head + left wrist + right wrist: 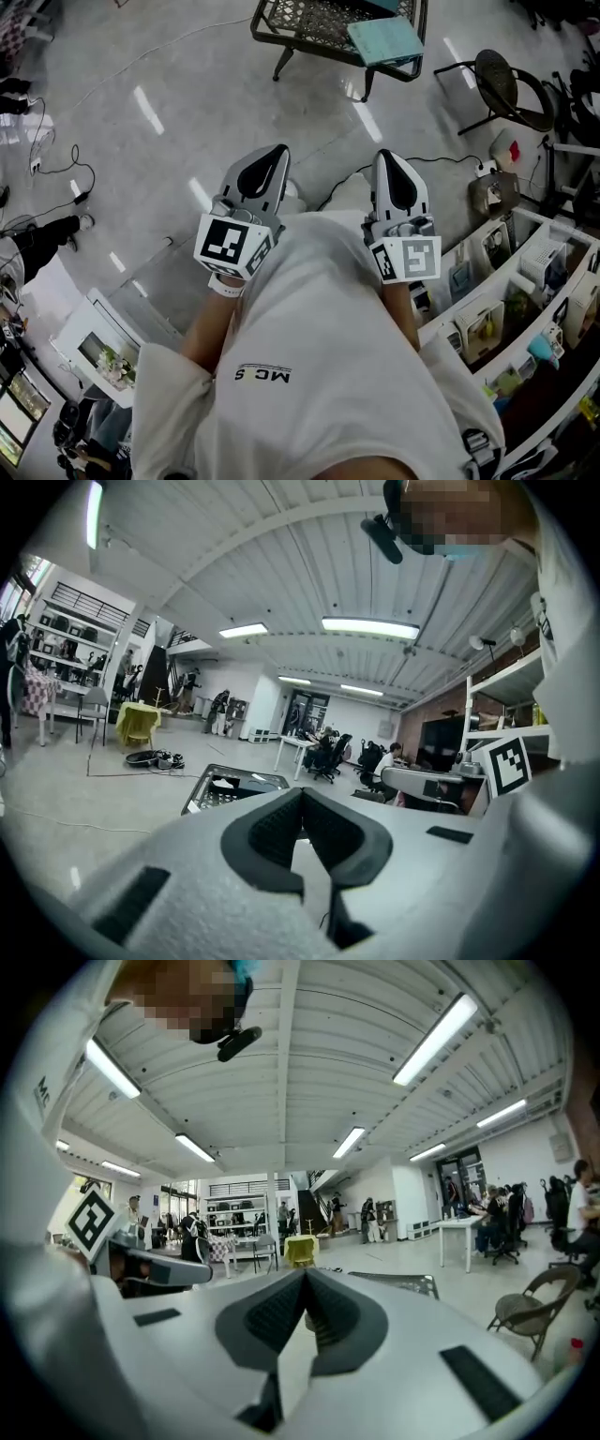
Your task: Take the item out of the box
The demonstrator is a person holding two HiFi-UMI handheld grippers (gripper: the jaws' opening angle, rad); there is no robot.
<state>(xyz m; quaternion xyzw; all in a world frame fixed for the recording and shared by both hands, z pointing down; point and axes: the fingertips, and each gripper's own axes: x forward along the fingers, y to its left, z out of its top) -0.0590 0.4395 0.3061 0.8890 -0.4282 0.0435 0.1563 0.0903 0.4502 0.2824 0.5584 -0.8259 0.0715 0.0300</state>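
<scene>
I see no box or item that I can pick out in any view. In the head view both grippers are held level in front of the person's white shirt, high above the floor. My left gripper (278,150) has its jaws together with nothing between them; in the left gripper view the left gripper (302,794) points across the room. My right gripper (386,155) is likewise shut and empty, and in its own view the right gripper (306,1274) faces the open hall.
A black mesh table (319,23) with a teal flat thing (384,39) on it stands ahead on the grey floor. A dark folding chair (511,89) is at the right, above white shelves (525,281). A white cabinet (94,352) and cables (56,169) are at the left.
</scene>
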